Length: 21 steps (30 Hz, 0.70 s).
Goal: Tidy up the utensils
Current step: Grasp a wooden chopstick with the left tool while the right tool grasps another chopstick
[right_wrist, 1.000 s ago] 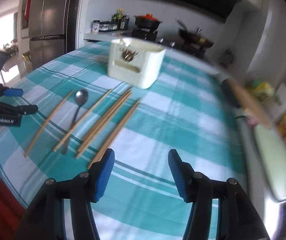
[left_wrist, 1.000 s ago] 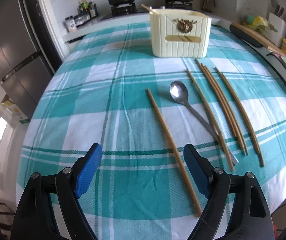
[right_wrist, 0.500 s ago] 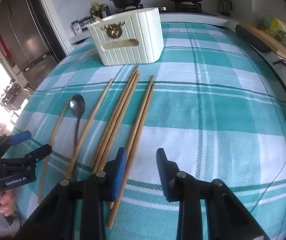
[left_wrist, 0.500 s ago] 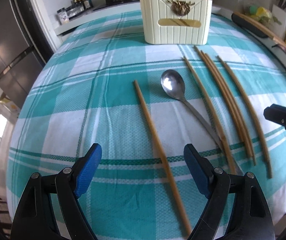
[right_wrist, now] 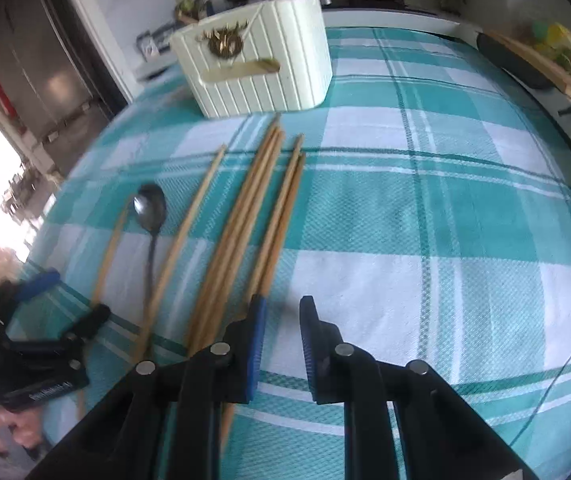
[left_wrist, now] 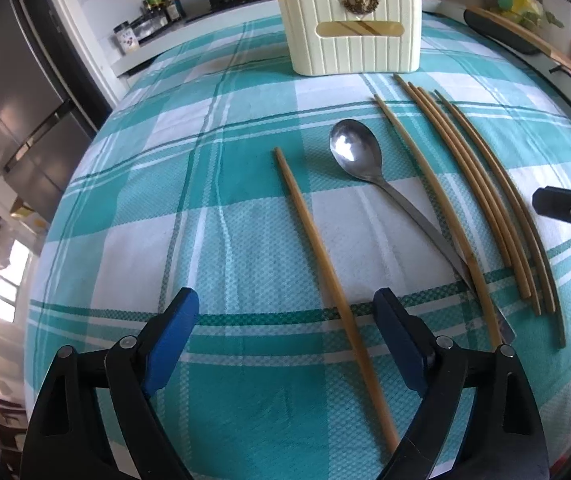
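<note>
Several bamboo chopsticks and a steel spoon (left_wrist: 355,152) lie on the checked cloth in front of a cream utensil holder (left_wrist: 349,24). My left gripper (left_wrist: 285,340) hovers low with its jaws wide and still opening. A single chopstick (left_wrist: 313,240) runs between its fingers, close to the right pad and untouched. My right gripper (right_wrist: 281,340) is closing to a narrow gap with only cloth showing in it. The rightmost pair of chopsticks (right_wrist: 281,216) runs under its left finger (right_wrist: 255,336). The spoon (right_wrist: 150,204) and holder (right_wrist: 257,68) lie beyond.
The teal and white tablecloth (left_wrist: 165,200) covers the table. A stove with pots stands behind the holder, with jars (left_wrist: 149,28) at the back left and a fridge (left_wrist: 13,80) on the left. A dark board (left_wrist: 501,28) lies at the right edge. A person's hand (right_wrist: 5,432) holds the left gripper (right_wrist: 45,320).
The right gripper came down onto the near ends of the rightmost chopsticks and its jaws narrowed sharply. The left gripper sank closer to the table over the single chopstick.
</note>
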Motion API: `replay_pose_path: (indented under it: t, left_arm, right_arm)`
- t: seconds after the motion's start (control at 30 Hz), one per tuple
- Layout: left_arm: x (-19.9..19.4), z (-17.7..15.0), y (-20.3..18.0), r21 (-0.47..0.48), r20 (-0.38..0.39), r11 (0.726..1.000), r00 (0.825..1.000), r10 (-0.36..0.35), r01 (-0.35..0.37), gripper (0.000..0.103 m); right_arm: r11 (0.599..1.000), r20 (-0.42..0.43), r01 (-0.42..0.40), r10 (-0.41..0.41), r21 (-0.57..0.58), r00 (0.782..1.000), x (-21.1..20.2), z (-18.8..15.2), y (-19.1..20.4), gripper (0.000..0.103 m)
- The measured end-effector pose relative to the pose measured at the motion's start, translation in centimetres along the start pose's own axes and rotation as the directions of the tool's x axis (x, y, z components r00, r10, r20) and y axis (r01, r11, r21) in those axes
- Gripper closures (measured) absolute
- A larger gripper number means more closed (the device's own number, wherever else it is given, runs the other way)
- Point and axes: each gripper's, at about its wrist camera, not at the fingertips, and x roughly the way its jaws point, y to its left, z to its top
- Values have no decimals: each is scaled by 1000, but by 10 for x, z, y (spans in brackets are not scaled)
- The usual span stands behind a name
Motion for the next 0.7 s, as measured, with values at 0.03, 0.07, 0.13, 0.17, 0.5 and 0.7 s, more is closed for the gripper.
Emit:
replay_pose_path:
  t: [0.03, 0.07, 0.13, 0.17, 0.5, 0.7]
  left_arm:
    - [0, 0, 0, -1, 0, 1000, 1000, -2, 2, 13]
    - [1, 0, 0, -2, 1, 1000, 1000, -1, 1, 13]
    - [0, 0, -1, 2, 5, 1000, 1000, 4, -4, 12]
    - [0, 0, -1, 5, 8, 1000, 1000, 7, -8, 12]
    - [-4, -9, 11, 59, 21, 998, 999, 34, -35, 10]
    - [-1, -17, 48, 64, -8, 998, 1000, 11, -10, 10]
  right_arm:
    - [1000, -5, 1, -1, -11, 1000, 1, 1, 2, 85]
    - [1000, -16, 5, -6, -22, 1000, 4, 1, 5, 85]
    - [1000, -46, 10, -11, -26, 999, 12, 0, 7, 85]
    - [1000, -43, 12, -13, -28, 999, 12, 1, 8, 85]
    - [991, -54, 121, -125, -62, 991, 7, -1, 1, 97]
    - [983, -67, 179, -181, -43, 981, -10, -15, -27, 97]
